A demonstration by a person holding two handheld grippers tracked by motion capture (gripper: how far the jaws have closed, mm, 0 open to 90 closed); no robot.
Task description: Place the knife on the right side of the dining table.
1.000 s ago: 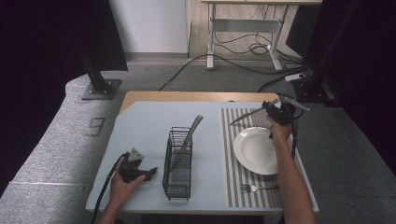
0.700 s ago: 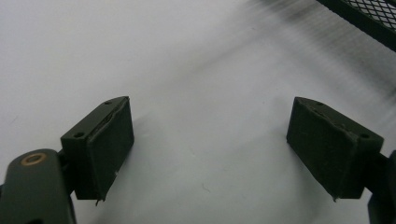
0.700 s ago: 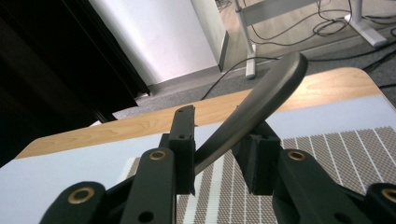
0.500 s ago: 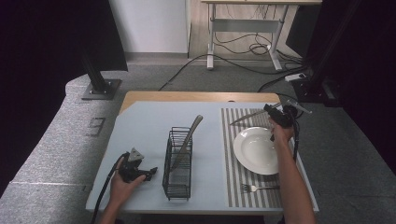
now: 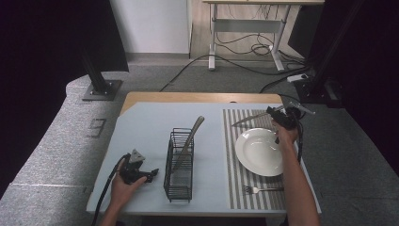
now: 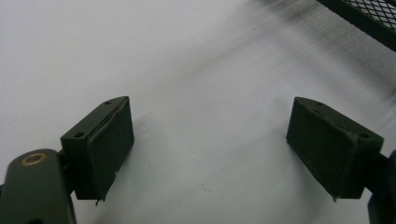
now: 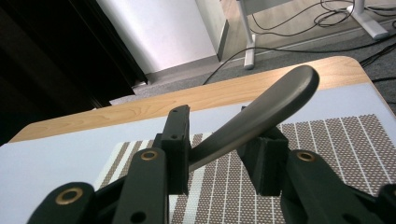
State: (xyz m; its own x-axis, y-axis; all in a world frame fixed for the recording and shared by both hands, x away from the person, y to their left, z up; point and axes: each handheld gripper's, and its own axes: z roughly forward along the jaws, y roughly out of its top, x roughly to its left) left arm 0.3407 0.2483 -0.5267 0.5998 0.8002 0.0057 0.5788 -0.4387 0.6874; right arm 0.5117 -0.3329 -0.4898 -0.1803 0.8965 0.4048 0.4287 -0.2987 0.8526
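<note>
Slim grey knife (image 7: pixel 261 116) pinched in right hand-held gripper (image 7: pixel 219 144); left hand-held gripper (image 6: pixel 210 144) spread.

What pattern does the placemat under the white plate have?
The placemat has brown and white stripes, woven in small dots; the right gripper view shows it best.

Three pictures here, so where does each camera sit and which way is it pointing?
High view: above the person's side, looking forward and down on the table; both forearms enter from the bottom.
Left gripper view: rides the left gripper, looking along its open jaws at the bare tabletop and a corner of the wire basket.
Right gripper view: rides the right gripper, looking across the striped placemat toward the room; its jaws clamp a utensil handle.
Shared: placemat, basket and both grippers also appear from above.
</note>
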